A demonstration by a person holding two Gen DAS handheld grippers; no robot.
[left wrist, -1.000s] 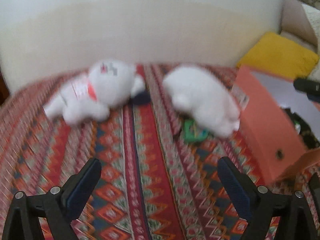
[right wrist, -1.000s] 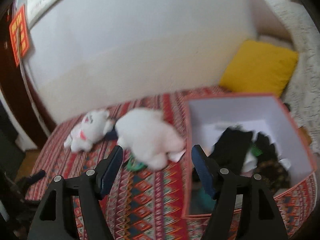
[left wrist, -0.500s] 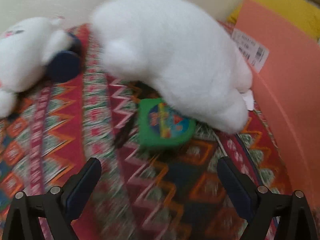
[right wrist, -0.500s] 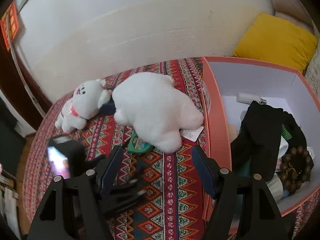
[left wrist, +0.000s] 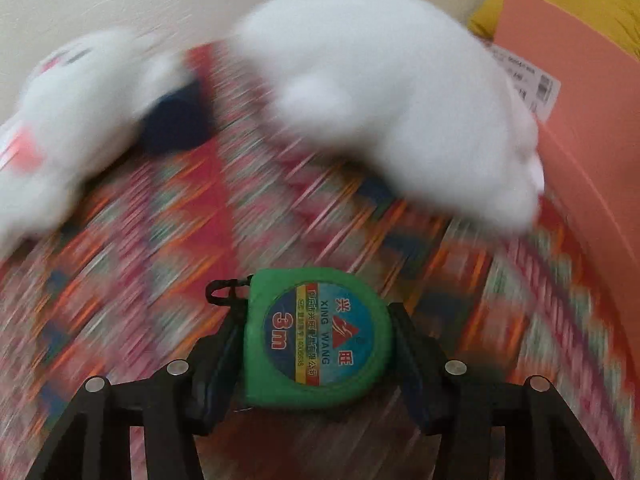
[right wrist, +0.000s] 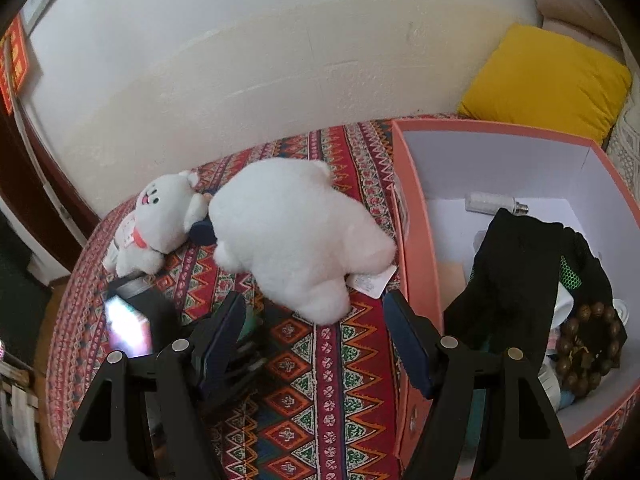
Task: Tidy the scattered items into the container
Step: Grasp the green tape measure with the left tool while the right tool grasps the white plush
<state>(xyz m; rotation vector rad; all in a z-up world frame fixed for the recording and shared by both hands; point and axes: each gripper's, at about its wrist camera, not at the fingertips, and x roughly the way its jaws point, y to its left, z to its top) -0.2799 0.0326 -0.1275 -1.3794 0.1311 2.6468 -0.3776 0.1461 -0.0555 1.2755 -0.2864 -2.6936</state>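
A: Where do we have the green plastic tape measure (left wrist: 318,336)?

B: Clamped in our left claw (left wrist: 318,344), pads pressing its two sides, round "3 m" label facing up. It sits above the red patterned woven cloth (left wrist: 168,240), blurred beneath it.

A: And our right claw (right wrist: 316,344)?

B: Fingers spread apart, gripping nothing, over the same cloth beside the orange cardboard box (right wrist: 416,240).

A: What lies around us?

B: A large white plush toy (right wrist: 296,232) lies against the box's left wall; a smaller white plush bear (right wrist: 160,224) lies to its left. Inside the box: a black garment (right wrist: 516,272), a brown wooden bead bracelet (right wrist: 588,348) and a white light bulb (right wrist: 496,202). A yellow cushion (right wrist: 548,80) rests behind the box.
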